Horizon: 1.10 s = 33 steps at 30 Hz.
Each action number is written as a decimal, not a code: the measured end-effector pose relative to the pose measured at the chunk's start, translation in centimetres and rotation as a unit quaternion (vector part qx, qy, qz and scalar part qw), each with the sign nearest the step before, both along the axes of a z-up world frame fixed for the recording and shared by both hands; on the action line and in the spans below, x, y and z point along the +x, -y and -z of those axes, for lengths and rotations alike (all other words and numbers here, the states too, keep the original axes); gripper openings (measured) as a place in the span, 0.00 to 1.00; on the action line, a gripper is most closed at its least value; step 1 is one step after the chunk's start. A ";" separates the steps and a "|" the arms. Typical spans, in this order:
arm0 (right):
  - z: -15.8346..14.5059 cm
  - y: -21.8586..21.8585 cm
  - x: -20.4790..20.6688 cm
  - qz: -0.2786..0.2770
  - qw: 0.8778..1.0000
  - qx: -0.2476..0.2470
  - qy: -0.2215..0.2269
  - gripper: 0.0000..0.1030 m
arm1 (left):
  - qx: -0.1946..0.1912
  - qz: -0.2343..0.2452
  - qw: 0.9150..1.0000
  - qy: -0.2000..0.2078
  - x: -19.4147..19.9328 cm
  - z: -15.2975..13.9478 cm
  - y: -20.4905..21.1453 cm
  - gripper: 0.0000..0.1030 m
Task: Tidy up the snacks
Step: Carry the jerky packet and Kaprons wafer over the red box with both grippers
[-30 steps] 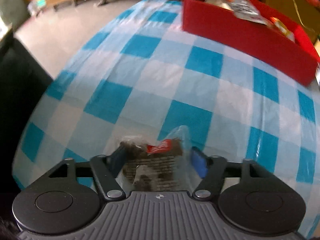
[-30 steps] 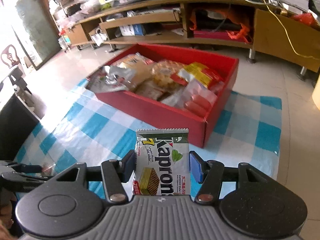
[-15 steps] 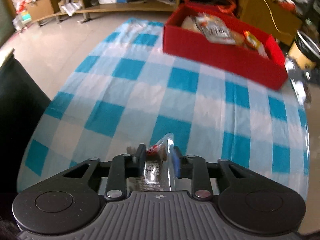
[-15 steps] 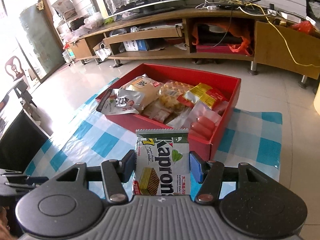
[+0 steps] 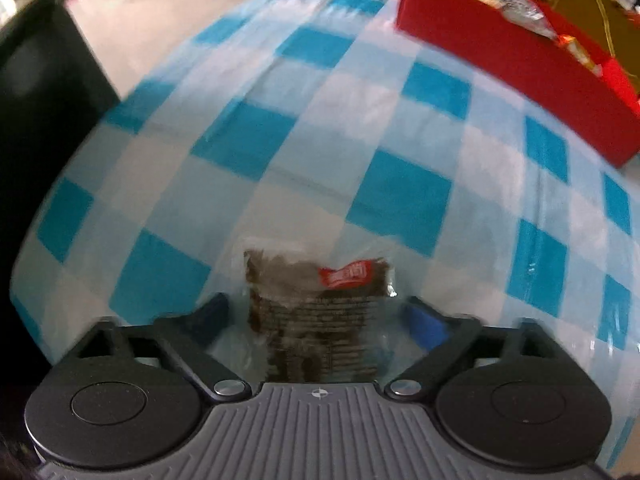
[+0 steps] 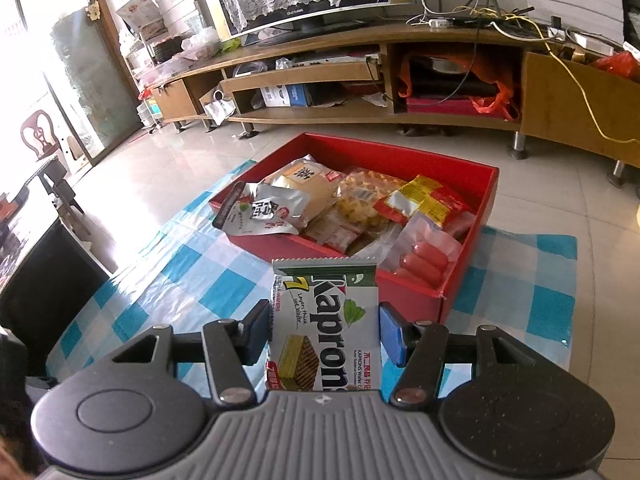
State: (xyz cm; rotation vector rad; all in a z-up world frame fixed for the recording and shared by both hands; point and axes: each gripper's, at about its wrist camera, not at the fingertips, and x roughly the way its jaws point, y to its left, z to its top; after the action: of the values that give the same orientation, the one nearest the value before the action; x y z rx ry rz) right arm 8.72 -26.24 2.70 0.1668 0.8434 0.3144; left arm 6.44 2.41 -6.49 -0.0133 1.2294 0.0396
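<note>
Snacks are split between the two tools. Between the blue pads of the left gripper [image 5: 318, 316] lies a clear plastic packet of dark brown snack with a red label [image 5: 316, 304], flat on the blue-and-white checked cloth [image 5: 248, 136] close to its near edge. The jaws are opening, and a gap shows on both sides of the packet, so the pads do not press on it. This view is blurred, and the print on the packet cannot be read.

The right gripper [image 6: 324, 334] is clenched on a green-and-white Kaprons wafer packet [image 6: 326, 324], which stands upright between its blue pads, one pad against each long side, its top edge well above the fingertips.

Beyond that packet, toward the far edge of the cloth, sits the red rectangular cardboard box [image 6: 476, 216], filled with mixed snack bags, among them a silver pouch [image 6: 262, 212] leaning over its left rim and pink sausages [image 6: 424, 258] at its near right corner. In the left view the same box lies at the far right corner of the cloth, well apart from the brown packet.
</note>
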 end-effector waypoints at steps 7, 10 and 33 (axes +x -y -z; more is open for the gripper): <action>-0.8 -0.3 -0.2 -0.003 1.000 0.007 0.015 0.55 | -0.075 0.015 0.997 0.017 0.1 -2.5 1.3 0.71; -1.5 0.7 0.2 0.013 0.999 0.020 0.026 0.55 | -0.090 0.036 0.994 0.053 1.2 -5.1 2.9 0.71; -0.2 2.9 11.0 0.102 0.994 0.000 0.030 0.58 | 0.003 0.112 0.976 0.189 18.2 -9.5 14.7 0.91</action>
State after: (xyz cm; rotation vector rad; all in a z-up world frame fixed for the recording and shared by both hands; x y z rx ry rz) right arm 19.74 -29.15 2.89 0.2410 0.7589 0.1265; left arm 24.67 -12.26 2.99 0.1183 0.8441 -0.1497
